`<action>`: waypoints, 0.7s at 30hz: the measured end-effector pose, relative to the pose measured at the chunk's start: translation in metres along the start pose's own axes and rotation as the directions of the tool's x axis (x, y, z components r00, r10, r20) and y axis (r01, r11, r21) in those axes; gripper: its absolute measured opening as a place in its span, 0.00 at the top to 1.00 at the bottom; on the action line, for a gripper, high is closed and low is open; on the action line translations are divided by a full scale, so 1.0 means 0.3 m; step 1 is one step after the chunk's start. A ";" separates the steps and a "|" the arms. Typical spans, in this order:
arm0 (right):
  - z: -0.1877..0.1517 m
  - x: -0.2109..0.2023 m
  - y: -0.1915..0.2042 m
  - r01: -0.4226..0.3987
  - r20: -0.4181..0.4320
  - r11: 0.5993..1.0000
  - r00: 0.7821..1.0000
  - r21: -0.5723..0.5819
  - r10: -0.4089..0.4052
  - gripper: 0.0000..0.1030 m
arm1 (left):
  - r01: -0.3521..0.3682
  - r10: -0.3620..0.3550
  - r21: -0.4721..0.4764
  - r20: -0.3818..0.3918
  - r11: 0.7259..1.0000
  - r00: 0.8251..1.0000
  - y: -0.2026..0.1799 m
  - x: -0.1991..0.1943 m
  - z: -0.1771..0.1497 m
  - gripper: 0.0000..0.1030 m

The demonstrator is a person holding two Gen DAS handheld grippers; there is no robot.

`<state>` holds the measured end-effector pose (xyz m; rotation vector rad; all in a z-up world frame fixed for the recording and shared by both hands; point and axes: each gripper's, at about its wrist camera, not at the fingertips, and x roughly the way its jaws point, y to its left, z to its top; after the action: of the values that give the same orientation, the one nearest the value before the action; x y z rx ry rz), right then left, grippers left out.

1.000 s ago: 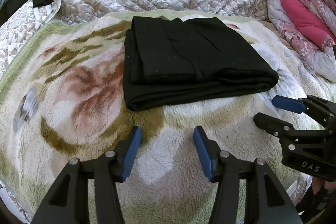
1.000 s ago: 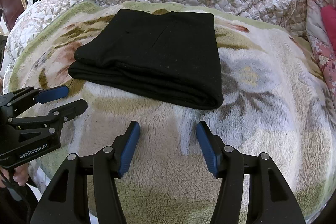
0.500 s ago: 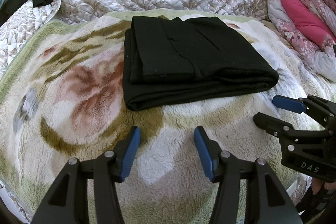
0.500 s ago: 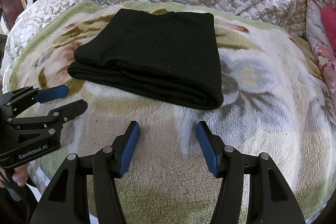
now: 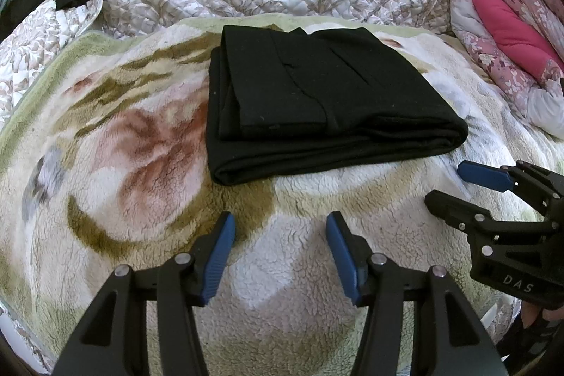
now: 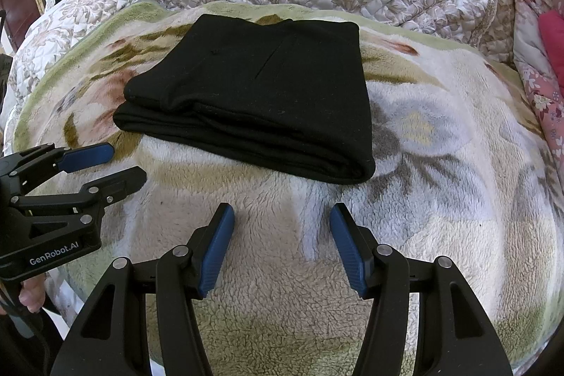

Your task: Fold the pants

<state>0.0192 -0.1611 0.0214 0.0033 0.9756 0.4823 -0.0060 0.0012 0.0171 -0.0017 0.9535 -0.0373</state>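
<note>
Your folded black knit pants (image 5: 317, 101) lay flat on the floral fleece blanket (image 5: 141, 164). Your left gripper (image 5: 280, 235) and right gripper (image 6: 282, 231) both hovered just short of the pants, jaws apart, holding nothing.

Bright even daylight, soft shadows, sharp focus, heavy fisheye warp w/ dark corners
</note>
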 end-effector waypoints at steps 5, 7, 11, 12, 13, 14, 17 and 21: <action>0.000 0.000 0.000 0.001 0.000 1.000 1.000 0.000 -0.001 0.44 | 0.001 -0.001 0.000 -0.001 1.000 1.000 0.002 0.001 0.003 0.44; 0.000 0.000 0.000 0.001 0.000 1.000 1.000 0.000 -0.001 0.44 | 0.000 0.000 0.000 -0.002 1.000 1.000 0.000 0.000 0.001 0.44; 0.000 0.000 0.000 0.002 0.000 1.000 1.000 -0.001 -0.002 0.44 | 0.000 0.000 0.002 -0.002 1.000 1.000 0.002 0.001 0.001 0.43; 0.000 0.000 -0.001 0.002 0.000 1.000 1.000 -0.001 -0.002 0.44 | 0.000 0.000 0.001 -0.002 1.000 1.000 0.002 0.001 0.001 0.43; 0.000 0.000 -0.001 0.002 0.000 1.000 1.000 0.000 -0.002 0.44 | 0.000 0.000 0.001 -0.002 1.000 1.000 0.001 0.000 0.000 0.43; 0.000 0.000 -0.001 0.002 0.000 1.000 1.000 0.000 -0.002 0.44 | 0.000 0.000 0.001 -0.002 1.000 1.000 0.000 -0.001 -0.002 0.43; 0.000 0.000 -0.001 0.002 0.000 1.000 1.000 0.000 -0.002 0.44 | -0.001 0.001 0.002 -0.002 1.000 1.000 0.000 0.000 0.000 0.43; 0.000 0.000 -0.001 0.002 0.000 1.000 1.000 0.000 -0.002 0.44 | -0.005 0.005 0.005 -0.001 1.000 1.000 -0.003 -0.001 -0.007 0.42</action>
<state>0.0192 -0.1613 0.0213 0.0018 0.9754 0.4802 -0.0078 0.0004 0.0162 0.0058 0.9543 -0.0349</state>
